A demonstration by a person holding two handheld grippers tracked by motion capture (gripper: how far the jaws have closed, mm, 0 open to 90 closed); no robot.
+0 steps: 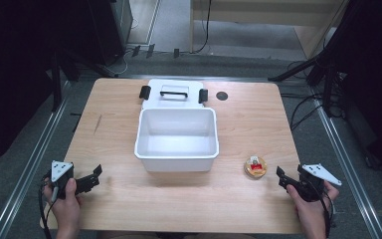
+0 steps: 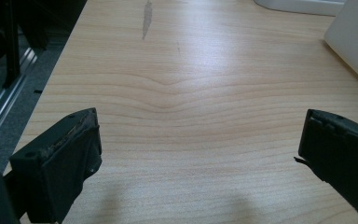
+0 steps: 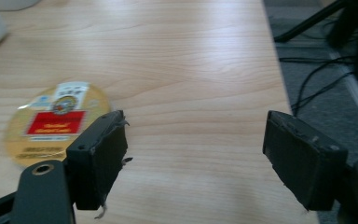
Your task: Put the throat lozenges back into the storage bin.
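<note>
In the high view, a round yellow tin [image 1: 255, 167] is seen lying on the table [image 1: 258, 119], right of the open white bin [image 1: 176, 141] and just beside the right gripper [image 1: 280, 177]; the bin is seen empty, so nothing is judged done yet. The left gripper [image 1: 96, 175] is kept at the near left corner.

In the left gripper view, the jaws are spread wide over bare wood, nothing between them.

In the right gripper view, the jaws are parted and empty, the tin [image 3: 51, 123] lying beyond the left jaw, ungrasped. Grasping and placing are judged left.
</note>
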